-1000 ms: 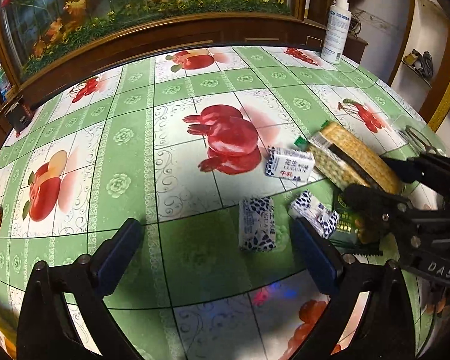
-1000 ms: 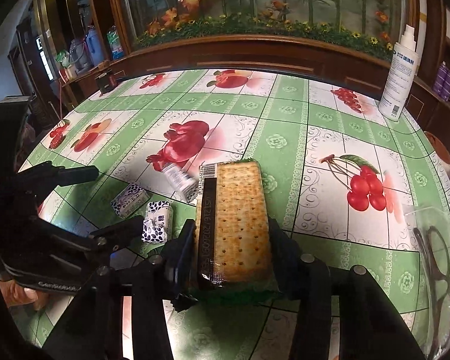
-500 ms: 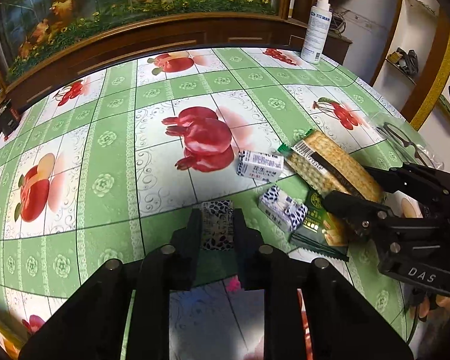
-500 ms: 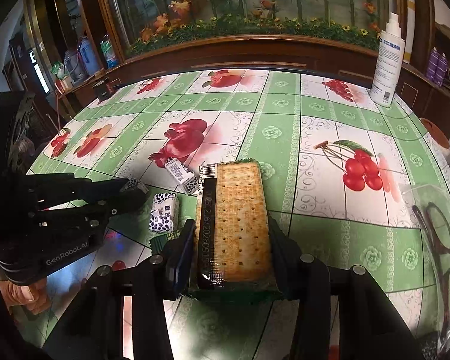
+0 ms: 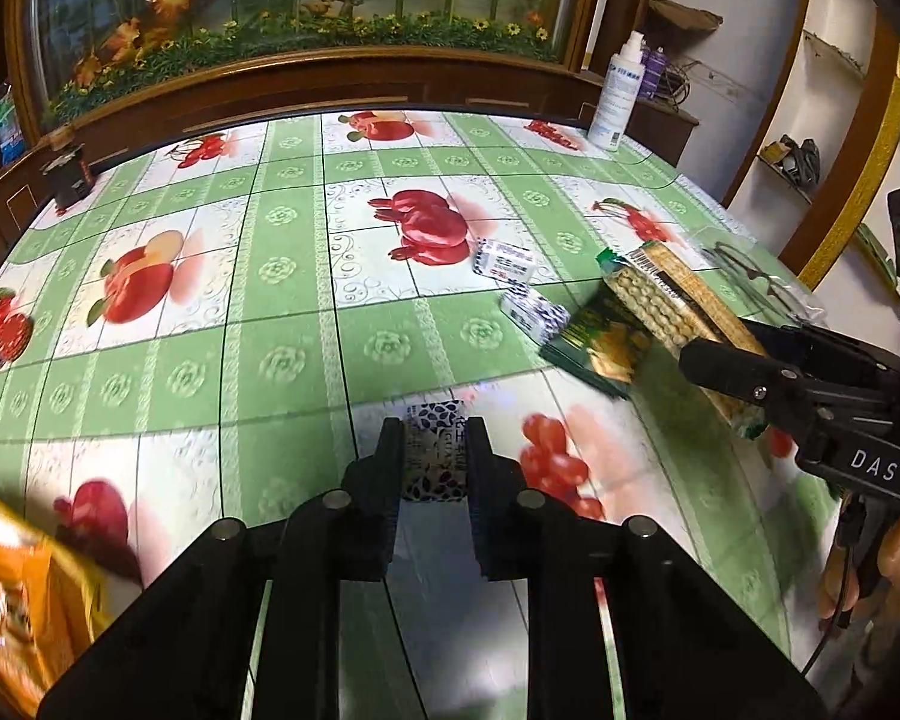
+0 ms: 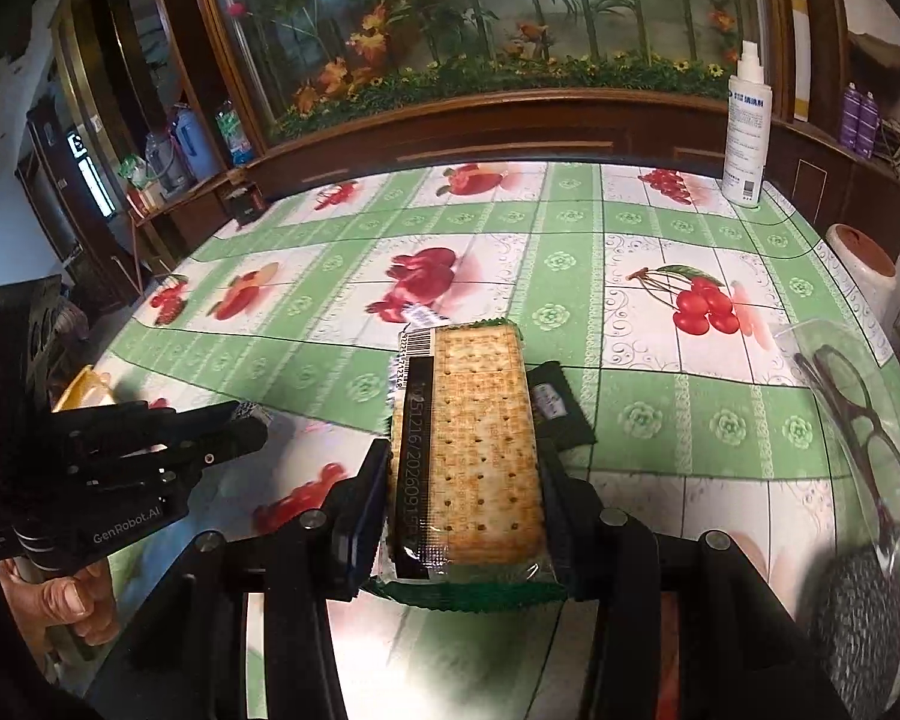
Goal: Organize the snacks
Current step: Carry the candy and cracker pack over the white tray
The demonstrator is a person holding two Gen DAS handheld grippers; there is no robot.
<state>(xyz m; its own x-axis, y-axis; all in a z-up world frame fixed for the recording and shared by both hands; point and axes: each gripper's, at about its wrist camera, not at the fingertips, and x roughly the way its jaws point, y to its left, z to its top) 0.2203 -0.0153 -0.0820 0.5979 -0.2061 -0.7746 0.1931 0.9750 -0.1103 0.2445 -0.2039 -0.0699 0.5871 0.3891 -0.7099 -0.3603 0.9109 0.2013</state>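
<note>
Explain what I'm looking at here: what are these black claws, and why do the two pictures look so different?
No robot here: a person holds a handheld gripper in each hand, each with a wide-angle camera looking along its two fingers. The left gripper, seen from its own camera, is shut on a small candy pack with a black-and-white pattern. The right gripper, in the other picture, is shut on a long cracker packet. Each tool also appears in the other's view. On the fruit-print tablecloth lie two more small candy packs, a dark green snack bag, glasses in a clear sleeve, and a white spray bottle at the far edge.
</note>
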